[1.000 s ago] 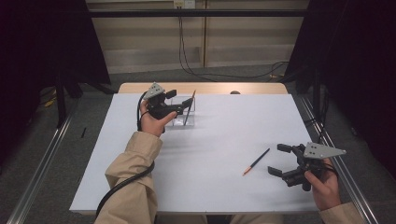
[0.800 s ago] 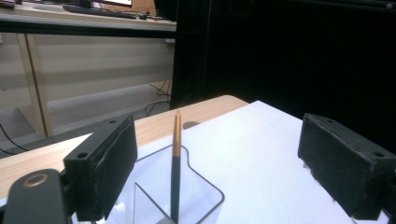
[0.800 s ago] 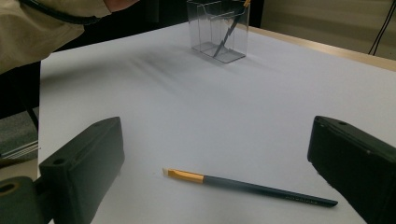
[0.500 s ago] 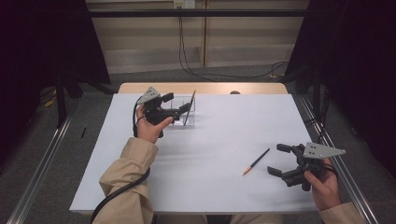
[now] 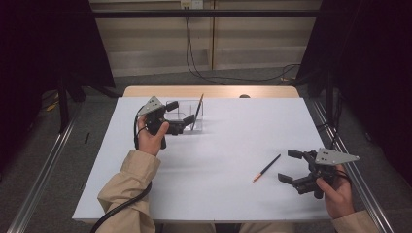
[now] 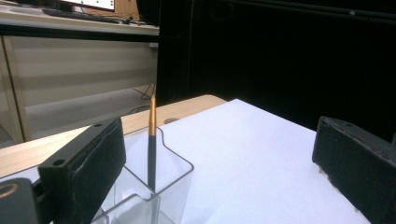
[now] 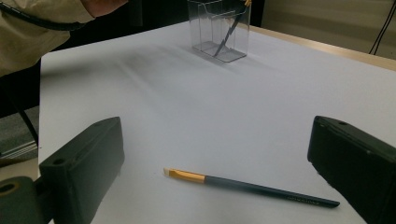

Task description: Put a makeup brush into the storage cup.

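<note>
High view: the clear plastic holder box [image 5: 183, 115] on the white table [image 5: 218, 160] has one dark, gold-banded brush [image 5: 197, 111] standing in it. Just beside it, the left gripper [image 5: 180, 112] has just been opening its jaws, wide now, gripping nothing. Well away from the box, a second brush [image 5: 266, 168] lies flat before the wide-open, empty right gripper [image 5: 287, 166].

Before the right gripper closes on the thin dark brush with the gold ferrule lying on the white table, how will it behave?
The thin dark brush with the gold ferrule looks straight and stiff, so it probably will not bend. Its handle seems round and slim, so it may roll on the smooth white table if nudged. It lies flat, so the right gripper may find it slippery.
</note>
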